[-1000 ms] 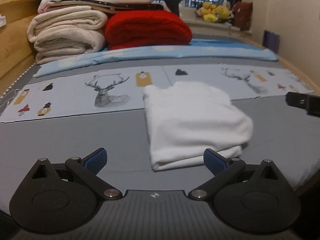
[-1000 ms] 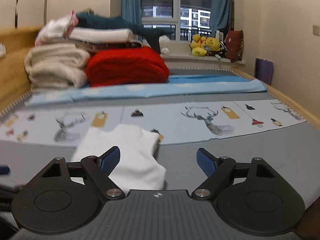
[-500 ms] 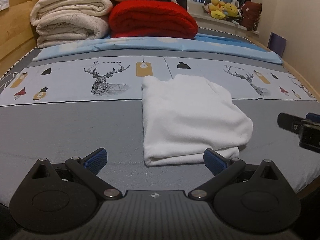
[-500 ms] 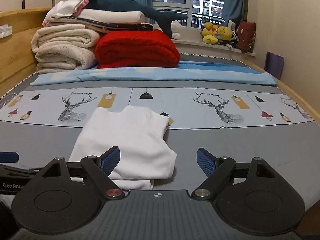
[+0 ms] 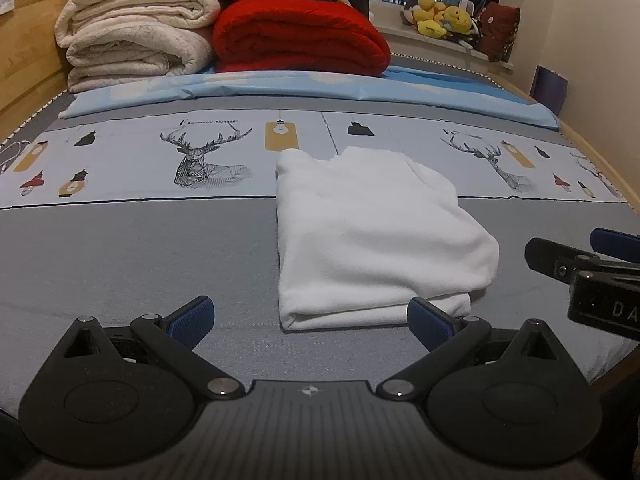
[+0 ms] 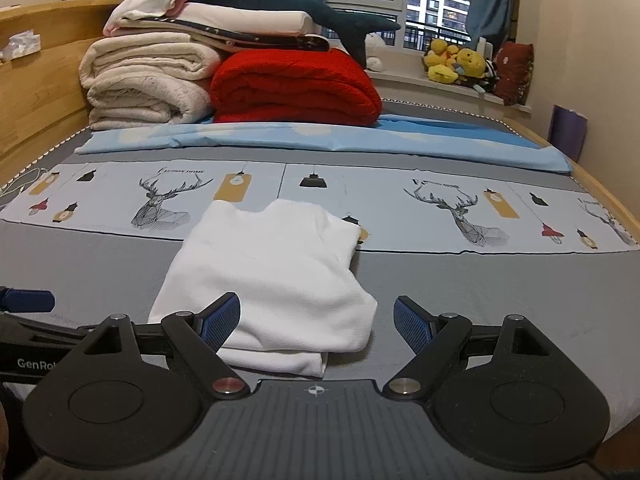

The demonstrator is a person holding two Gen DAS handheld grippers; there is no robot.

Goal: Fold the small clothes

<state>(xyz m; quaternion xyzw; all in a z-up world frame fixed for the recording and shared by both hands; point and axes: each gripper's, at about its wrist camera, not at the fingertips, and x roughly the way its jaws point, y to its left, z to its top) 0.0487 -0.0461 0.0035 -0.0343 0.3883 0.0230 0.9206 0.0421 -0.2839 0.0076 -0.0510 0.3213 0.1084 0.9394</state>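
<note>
A small white garment [image 5: 372, 236] lies folded into a thick rectangle on the grey bed sheet; it also shows in the right wrist view [image 6: 272, 280]. My left gripper [image 5: 310, 320] is open and empty, just in front of the garment's near edge, with its right fingertip [image 5: 428, 320] by the near right corner. My right gripper [image 6: 316, 320] is open and empty, just in front of the garment's near right corner. The right gripper also shows at the right edge of the left wrist view [image 5: 592, 264].
Folded cream blankets [image 5: 132, 40] and a red blanket [image 5: 300, 36] are stacked at the bed's far end, with a blue sheet [image 5: 320, 88] in front. A deer-print cloth [image 5: 120, 160] lies across the bed. A wooden bed frame [image 6: 40, 80] runs along the left.
Both grippers have tilted down and drawn slightly back and up from the folded garment, so it sits further into view. The garment has not moved. Both stay open.
</note>
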